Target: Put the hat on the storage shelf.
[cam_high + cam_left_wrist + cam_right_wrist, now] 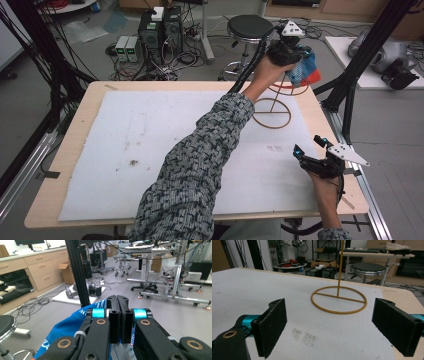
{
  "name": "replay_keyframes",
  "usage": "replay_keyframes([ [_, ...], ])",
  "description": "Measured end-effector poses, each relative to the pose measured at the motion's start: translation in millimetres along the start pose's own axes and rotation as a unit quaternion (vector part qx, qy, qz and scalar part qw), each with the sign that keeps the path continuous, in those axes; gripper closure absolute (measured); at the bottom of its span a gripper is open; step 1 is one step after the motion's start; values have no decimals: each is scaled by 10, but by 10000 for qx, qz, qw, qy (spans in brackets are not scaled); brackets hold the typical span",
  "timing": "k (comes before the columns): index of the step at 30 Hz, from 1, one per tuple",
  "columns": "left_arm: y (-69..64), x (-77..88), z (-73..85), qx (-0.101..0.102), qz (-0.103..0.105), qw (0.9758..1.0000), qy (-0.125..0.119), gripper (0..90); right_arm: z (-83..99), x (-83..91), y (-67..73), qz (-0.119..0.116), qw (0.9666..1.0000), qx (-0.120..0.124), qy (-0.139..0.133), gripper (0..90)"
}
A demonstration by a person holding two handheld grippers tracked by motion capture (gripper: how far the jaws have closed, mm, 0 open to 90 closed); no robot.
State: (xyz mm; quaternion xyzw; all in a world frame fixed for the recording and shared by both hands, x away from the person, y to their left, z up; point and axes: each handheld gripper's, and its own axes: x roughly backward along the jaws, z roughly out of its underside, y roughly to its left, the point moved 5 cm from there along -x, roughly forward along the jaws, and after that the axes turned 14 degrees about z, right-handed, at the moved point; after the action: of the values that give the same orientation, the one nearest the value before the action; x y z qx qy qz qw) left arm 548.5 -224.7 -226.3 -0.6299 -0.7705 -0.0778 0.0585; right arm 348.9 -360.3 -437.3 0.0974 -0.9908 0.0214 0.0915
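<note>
At the table's far right stands a gold wire stand (271, 113) with a round base ring and a thin upright rod. My left gripper (296, 64) reaches over its top, raised above the table, shut on a blue printed bag (305, 67) with an orange part below it. In the left gripper view the jaws are pressed together at the left gripper (119, 302) tips, and the blue bag (62, 332) hangs under them. Near the front right corner my right gripper (309, 146) is open and holds nothing. In its own view the right gripper (332, 317) faces the stand (339, 300).
A white mat (150, 140) covers most of the wooden table (75, 130). A black frame post (350, 85) rises just right of the stand. Beyond the far edge stand a black stool (250, 27), computer boxes (160, 30) and loose cables on the floor.
</note>
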Motion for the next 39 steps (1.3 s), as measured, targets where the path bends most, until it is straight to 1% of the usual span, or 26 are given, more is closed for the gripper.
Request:
replay_keyframes([
  [5, 91, 5, 57, 194, -58, 9998, -28, 880, 1, 1, -17, 1, 10000, 7, -11, 118],
  [7, 100, 7, 72, 188, -44, 9998, 17, 879, 4, 2, -23, 2, 10000, -15, 5, 118],
  [9, 83, -8, 80, 222, 15, 9998, -1, 879, 7, 0, -26, 6, 10000, -20, 15, 118],
  [11, 61, -21, 89, 156, 57, 9998, 75, 879, 13, -5, -24, 6, 10000, -6, 31, 118],
  [12, 49, -31, 91, 161, 76, 9998, 70, 879, 17, -9, -24, 7, 10000, 15, 66, 118],
  [16, 12, -66, 124, 150, 148, 9997, 114, 879, 13, -3, -23, -4, 10000, -8, 52, 118],
  [20, -30, -77, 165, -15, 125, 9995, 302, 879, 11, 4, -35, 9, 10000, -20, 25, 118],
  [23, -65, -60, 161, -147, 75, 9990, 410, 879, 14, 4, -27, 1, 10000, -13, 43, 117],
  [27, -77, -13, 148, -134, 79, 9990, 411, 879, 13, 3, -26, 3, 10000, -5, 39, 118],
  [30, -93, 18, 134, -113, 106, 9992, 369, 879, 16, 2, -24, 1, 10000, -14, 60, 118],
  [33, -137, -2, 165, -208, 154, 9985, 480, 879, 14, -6, -20, -5, 10000, -15, 44, 118],
  [36, -169, -41, 211, -223, 188, 9980, 562, 879, 15, -10, -13, -14, 10000, -4, 42, 118],
  [38, -175, -66, 250, -274, 186, 9973, 650, 879, 13, -7, -14, -6, 10000, -5, 42, 118],
  [39, -180, -72, 260, -259, 186, 9973, 656, 879, 13, -4, -15, -4, 10000, -21, 34, 118],
])
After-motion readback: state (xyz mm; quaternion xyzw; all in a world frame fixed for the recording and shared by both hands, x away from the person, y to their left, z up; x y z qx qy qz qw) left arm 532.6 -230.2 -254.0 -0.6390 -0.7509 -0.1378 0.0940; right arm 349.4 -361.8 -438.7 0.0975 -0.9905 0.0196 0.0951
